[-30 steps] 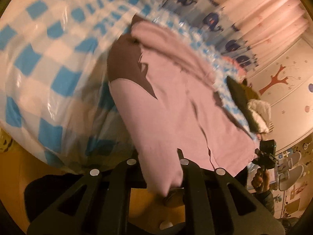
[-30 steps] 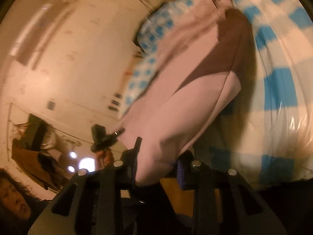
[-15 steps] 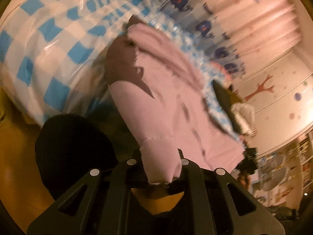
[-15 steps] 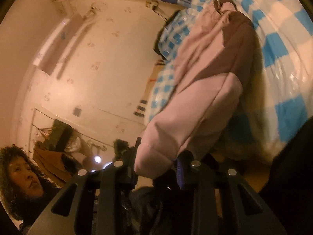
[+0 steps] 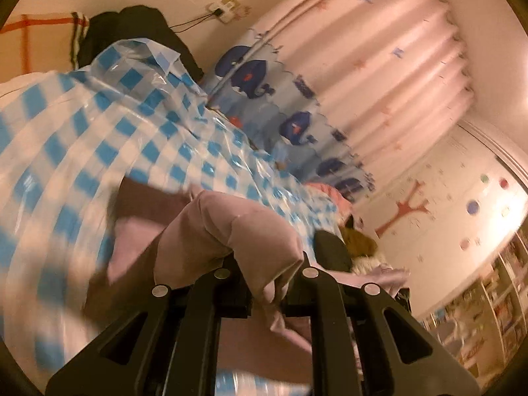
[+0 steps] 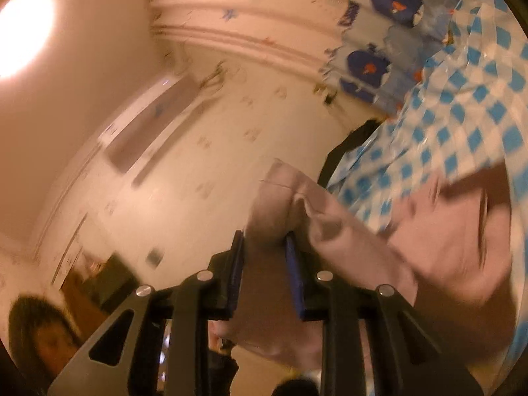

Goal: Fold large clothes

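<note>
Left gripper (image 5: 268, 292) fingertips buried under a fold of the pink garment (image 5: 231, 231); garment's lower part hidden behind the gripper body. Checked sheet (image 5: 82, 138) smeared by motion blur. Bookshelves (image 5: 488, 300) too blurred to read. Right view: woman's face (image 6: 49, 340) blurred, cut by the frame edge.

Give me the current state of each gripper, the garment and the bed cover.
Left gripper: shut on a bunched pink end of the garment.
Right gripper: shut on another end of the garment.
Garment: pink with brown panels, lifted at both gripped ends, the rest lying on the cover.
Cover: blue-checked plastic, spread out, wrinkled.
Curtain: drawn.
</note>
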`<state>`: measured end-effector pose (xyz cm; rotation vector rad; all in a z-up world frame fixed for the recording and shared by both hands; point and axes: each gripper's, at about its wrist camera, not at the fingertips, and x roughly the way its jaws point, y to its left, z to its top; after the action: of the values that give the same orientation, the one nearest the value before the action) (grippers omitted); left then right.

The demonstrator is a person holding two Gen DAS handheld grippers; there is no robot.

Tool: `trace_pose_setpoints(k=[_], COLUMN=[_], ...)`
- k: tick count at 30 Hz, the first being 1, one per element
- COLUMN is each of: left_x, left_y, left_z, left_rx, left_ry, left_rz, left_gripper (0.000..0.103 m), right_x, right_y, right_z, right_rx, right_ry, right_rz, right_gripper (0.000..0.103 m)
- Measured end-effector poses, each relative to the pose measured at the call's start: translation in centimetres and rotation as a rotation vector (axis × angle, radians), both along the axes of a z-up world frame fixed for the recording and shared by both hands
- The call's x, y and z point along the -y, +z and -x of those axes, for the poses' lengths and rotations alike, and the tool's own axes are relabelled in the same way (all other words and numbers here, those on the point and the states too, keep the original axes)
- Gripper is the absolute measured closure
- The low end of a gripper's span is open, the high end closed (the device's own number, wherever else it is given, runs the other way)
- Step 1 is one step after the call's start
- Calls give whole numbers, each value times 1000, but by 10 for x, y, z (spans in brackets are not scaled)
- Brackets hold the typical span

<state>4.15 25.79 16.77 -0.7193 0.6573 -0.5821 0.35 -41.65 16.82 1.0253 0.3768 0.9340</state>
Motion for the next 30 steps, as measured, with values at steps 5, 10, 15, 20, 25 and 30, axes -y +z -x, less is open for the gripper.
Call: trace_pose_setpoints(k=[5,10,15,20,25,30], left_x=[37,51,31,-12,67,220], left_y=[-59,-172,-194,-120,-42,-87], left_z=[-147,-236,-251,-215,-136,-91], left_rx=[-125,-416,-494,-255,82,135], left_ry=[82,165,119,214,-93,-440], left_rz=[-60,-121,40,204,-49,-469], left_gripper=[92,81,70,26,24,24], right_x=[10,22,60,53,-70,-187], right_y=[-46,-153,-225,-151,-60,-91], right_z=[-131,-216,-221,-185,-154,-193], right_rx=[-165,-436,-645,-411,-88,-120], right_ry=[-145,-308,-432,-479,-237,-167], right_rz=[71,170,151,298,677,1133], right_gripper=[77,77,75,48,26,26])
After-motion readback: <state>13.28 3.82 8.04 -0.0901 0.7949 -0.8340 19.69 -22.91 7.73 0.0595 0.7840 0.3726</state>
